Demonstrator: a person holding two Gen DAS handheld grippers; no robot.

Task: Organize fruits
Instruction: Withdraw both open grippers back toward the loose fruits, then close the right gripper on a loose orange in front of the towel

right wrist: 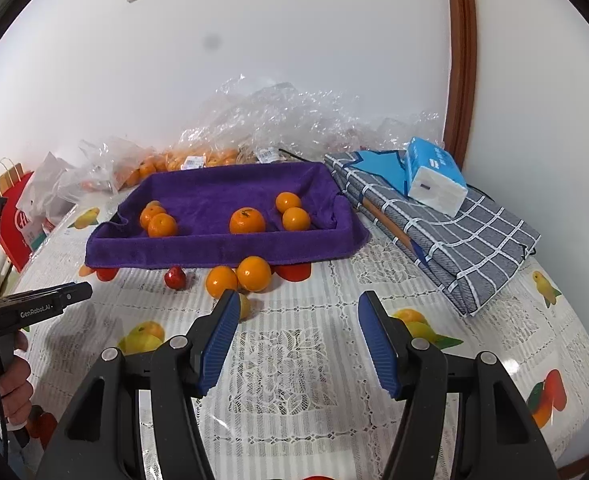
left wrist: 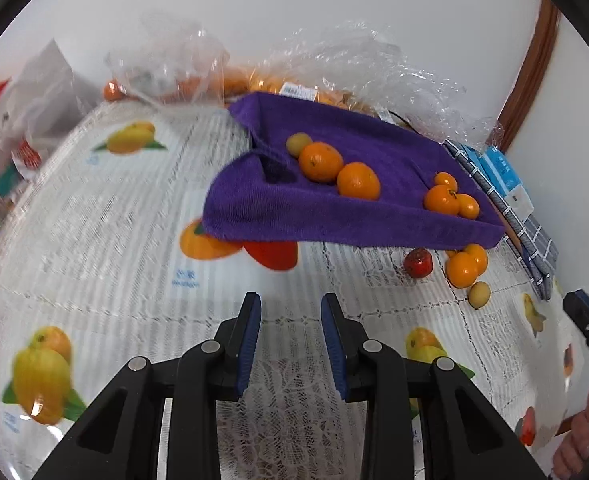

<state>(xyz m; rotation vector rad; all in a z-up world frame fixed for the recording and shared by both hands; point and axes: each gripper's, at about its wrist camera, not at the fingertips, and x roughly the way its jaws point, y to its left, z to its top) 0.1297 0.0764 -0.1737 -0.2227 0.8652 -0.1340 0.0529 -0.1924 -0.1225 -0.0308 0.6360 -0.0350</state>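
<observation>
Your left gripper (left wrist: 291, 302) hangs over the lace tablecloth (left wrist: 134, 216) with its blue pads set narrow and nothing between them; your right gripper (right wrist: 298, 300) stands about half spread, also empty, near the loose fruit. The purple cloth-lined tray (right wrist: 222, 248) sits at the far middle of the table and holds small oranges in three clusters: a left cluster (right wrist: 158, 220) with a paler fruit (left wrist: 298, 143) at its far end, one orange (right wrist: 247, 221) in the middle, and more on the right (right wrist: 292, 212), though how many lie there you cannot count surely. Just in front of the tray, on the tablecloth, lie two oranges (right wrist: 238, 276), a small red fruit (right wrist: 175, 278) to their left, and a yellowish fruit (left wrist: 478, 295) nearest you. Clear plastic bags (right wrist: 278, 120) against the far wall hold more oranges. On the right, a blue tissue pack (right wrist: 434, 176) rests on a folded checked cloth (right wrist: 474, 240).
</observation>
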